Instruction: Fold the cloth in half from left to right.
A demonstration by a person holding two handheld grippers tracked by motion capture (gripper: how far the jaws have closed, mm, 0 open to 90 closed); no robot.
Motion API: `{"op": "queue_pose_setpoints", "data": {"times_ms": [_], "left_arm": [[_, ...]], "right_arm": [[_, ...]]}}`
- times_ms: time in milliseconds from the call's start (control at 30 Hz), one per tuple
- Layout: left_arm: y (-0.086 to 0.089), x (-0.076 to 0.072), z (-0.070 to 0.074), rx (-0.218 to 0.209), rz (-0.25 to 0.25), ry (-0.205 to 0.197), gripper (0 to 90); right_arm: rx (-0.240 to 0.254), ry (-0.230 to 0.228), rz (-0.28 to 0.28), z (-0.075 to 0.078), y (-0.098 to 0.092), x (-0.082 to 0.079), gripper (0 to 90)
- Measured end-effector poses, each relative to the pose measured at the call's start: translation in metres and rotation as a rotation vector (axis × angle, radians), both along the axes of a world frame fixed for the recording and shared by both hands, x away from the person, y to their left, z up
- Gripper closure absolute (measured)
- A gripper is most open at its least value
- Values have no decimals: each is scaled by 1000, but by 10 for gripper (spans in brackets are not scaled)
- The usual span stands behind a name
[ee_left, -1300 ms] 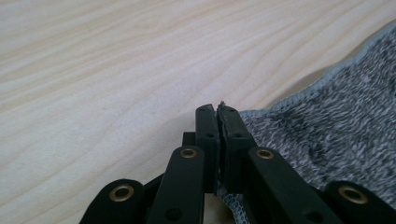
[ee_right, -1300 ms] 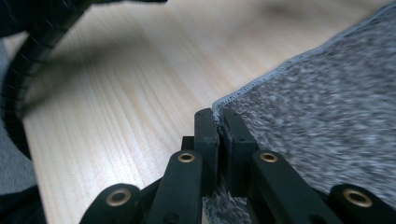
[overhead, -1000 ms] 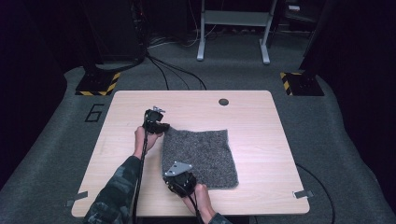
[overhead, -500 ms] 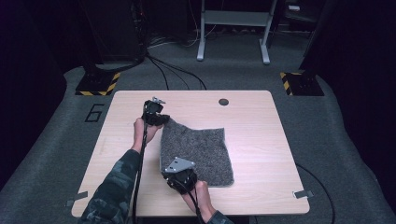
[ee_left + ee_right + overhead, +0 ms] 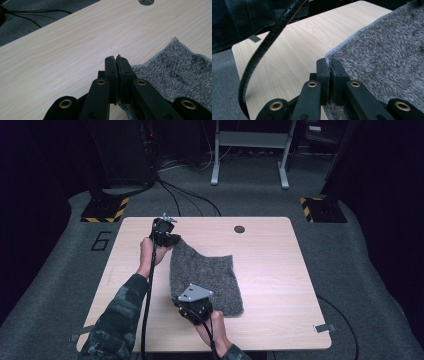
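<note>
Two corners of the cloth (image 5: 207, 277) are pinched in the left tongs (image 5: 170, 240) and right tongs (image 5: 192, 307), its left edge raised off the worktop (image 5: 280, 270). Folding rightward across the cloth seems called for next.

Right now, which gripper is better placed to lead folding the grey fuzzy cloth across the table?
Probably left. The left gripper is shut on the far left corner of the grey fuzzy cloth, lifted clear of the wooden table. The right gripper pinches the near corner, lower.
</note>
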State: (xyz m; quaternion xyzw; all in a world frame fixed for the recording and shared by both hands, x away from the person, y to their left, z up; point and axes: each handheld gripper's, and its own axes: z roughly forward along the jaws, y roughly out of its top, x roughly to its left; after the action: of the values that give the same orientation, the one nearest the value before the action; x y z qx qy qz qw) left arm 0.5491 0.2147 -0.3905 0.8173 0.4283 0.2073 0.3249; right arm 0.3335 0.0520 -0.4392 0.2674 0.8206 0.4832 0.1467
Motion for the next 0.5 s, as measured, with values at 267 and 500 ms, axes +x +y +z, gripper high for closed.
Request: {"op": "queue_pose_setpoints", "data": {"times_ms": [267, 500], "left_arm": [[-7, 3, 11, 31, 5, 12, 879], [-25, 8, 4, 76, 4, 38, 872]], "right_arm": [[24, -17, -14, 5, -11, -1, 869], [47, -12, -71, 5, -31, -1, 868]]}}
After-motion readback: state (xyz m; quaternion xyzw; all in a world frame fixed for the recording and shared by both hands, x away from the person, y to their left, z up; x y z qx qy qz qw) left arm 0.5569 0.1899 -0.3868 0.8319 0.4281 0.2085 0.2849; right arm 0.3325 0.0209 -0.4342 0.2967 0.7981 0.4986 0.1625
